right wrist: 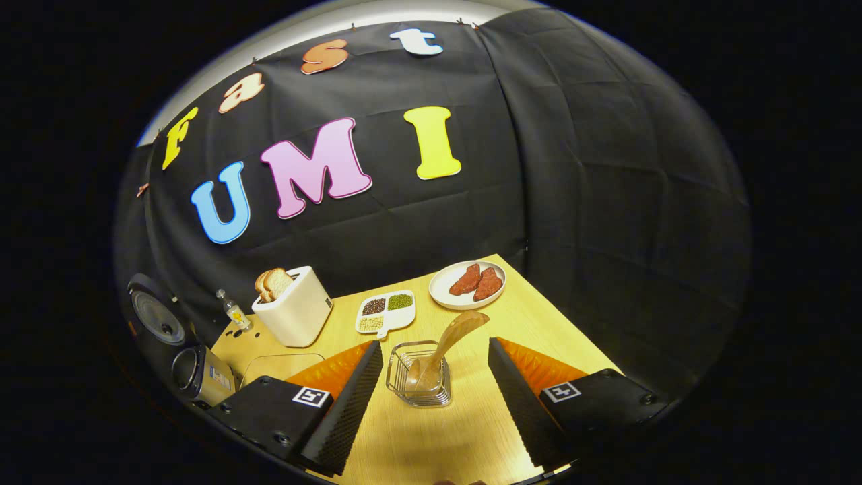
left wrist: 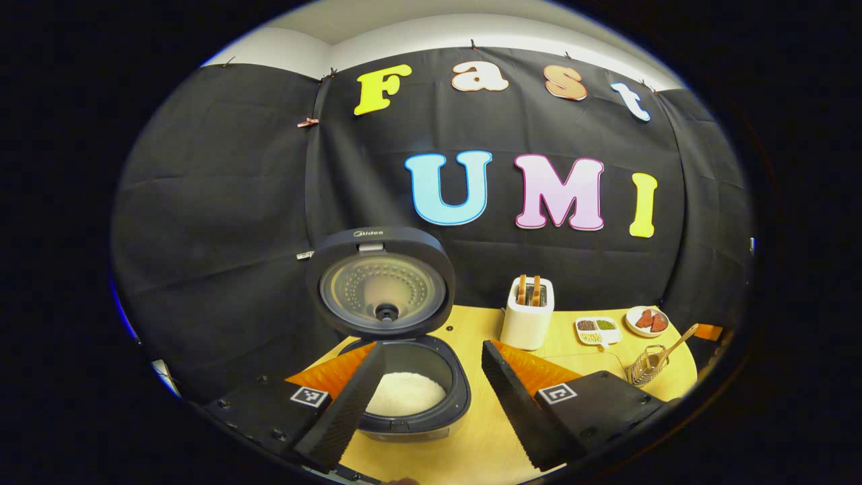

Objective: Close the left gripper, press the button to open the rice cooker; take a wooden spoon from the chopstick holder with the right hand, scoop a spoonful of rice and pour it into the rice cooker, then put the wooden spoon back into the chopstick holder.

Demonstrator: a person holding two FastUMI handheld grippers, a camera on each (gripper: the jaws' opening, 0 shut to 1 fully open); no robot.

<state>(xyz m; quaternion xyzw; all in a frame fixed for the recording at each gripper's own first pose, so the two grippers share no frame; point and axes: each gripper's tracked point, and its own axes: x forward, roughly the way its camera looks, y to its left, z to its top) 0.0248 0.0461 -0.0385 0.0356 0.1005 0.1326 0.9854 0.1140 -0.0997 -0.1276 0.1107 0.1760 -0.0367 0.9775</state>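
Right gripper view: open right hand-held gripper (right wrist: 431, 404) flanks the chopstick holder (right wrist: 419, 374), wooden spoon (right wrist: 450, 343) leaning inside.

Toaster (right wrist: 293, 315) with bread, divided dish (right wrist: 385, 312), plate (right wrist: 444, 291) with meat, small bottle (right wrist: 234, 310).

Both tongs (left wrist: 431, 397) (right wrist: 434, 397) agape, empty.
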